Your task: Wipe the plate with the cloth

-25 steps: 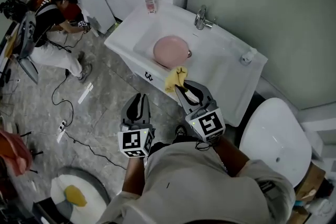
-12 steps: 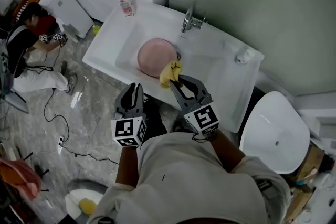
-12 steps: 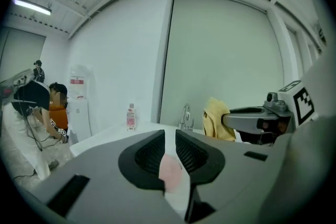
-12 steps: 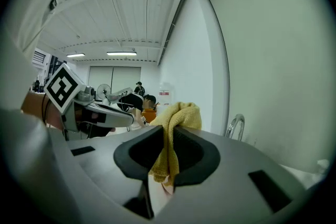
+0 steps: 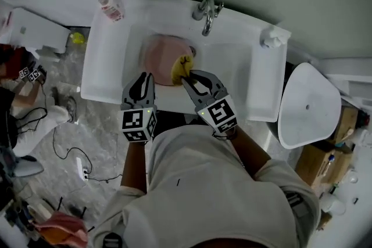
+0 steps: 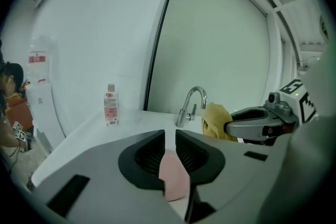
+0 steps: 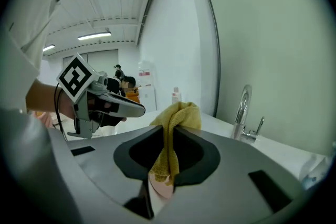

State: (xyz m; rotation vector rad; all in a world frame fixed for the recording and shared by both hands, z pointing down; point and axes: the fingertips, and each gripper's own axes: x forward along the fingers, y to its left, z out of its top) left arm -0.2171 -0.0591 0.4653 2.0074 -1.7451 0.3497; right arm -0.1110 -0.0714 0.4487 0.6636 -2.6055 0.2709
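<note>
A pink plate (image 5: 157, 55) lies in the basin of the white sink (image 5: 104, 75). My right gripper (image 5: 187, 79) is shut on a yellow cloth (image 5: 181, 67), which hangs over the plate's right edge. In the right gripper view the cloth (image 7: 178, 115) bunches up out of the jaws of that gripper (image 7: 168, 136), with the plate (image 7: 160, 186) below. My left gripper (image 5: 145, 79) hovers at the sink's front rim, just near of the plate. Its jaws (image 6: 169, 136) stand almost together with nothing between them, and the plate (image 6: 173, 176) shows through the slit.
A chrome faucet (image 5: 207, 13) stands at the back of the sink. A small bottle (image 5: 110, 7) is on the back left corner, and a white dispenser (image 5: 272, 38) on the back right. A white toilet (image 5: 308, 104) is to the right. Cables and a seated person (image 5: 17, 67) are on the floor at left.
I have stepped up to the sink and both grippers moved forward. The right gripper carried the cloth from the sink's front rim over onto the plate's edge.
</note>
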